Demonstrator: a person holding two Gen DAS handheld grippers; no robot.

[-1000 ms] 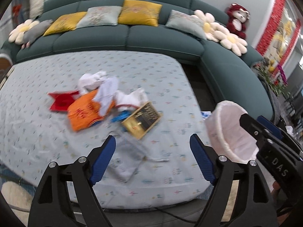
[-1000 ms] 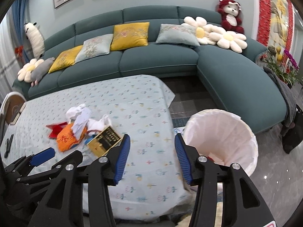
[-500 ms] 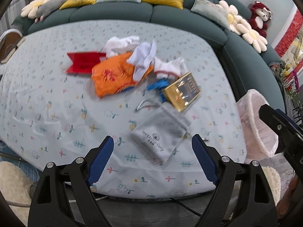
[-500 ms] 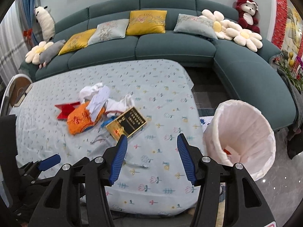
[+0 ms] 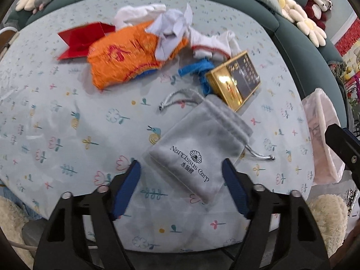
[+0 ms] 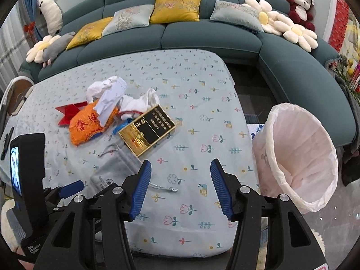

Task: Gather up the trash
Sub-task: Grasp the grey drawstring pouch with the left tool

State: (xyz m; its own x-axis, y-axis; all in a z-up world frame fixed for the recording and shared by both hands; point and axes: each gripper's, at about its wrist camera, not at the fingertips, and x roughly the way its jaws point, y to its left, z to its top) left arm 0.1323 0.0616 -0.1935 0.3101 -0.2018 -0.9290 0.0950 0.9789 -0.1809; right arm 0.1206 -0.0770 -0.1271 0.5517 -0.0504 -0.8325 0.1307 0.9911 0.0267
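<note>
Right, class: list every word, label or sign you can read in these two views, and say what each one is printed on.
"Narcissus Carp": on the grey drawstring pouch, above smaller characters too small to read.
Orange packet: red characters, too blurred to read.
Gold and black box: rows of gold characters, too small to read.
Nothing else is legible in either view.

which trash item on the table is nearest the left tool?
The grey velvet drawstring pouch printed "Narcissus Carp": it lies right ahead of the open left tool. The gold-and-black box and orange wrapper lie farther back.
</note>
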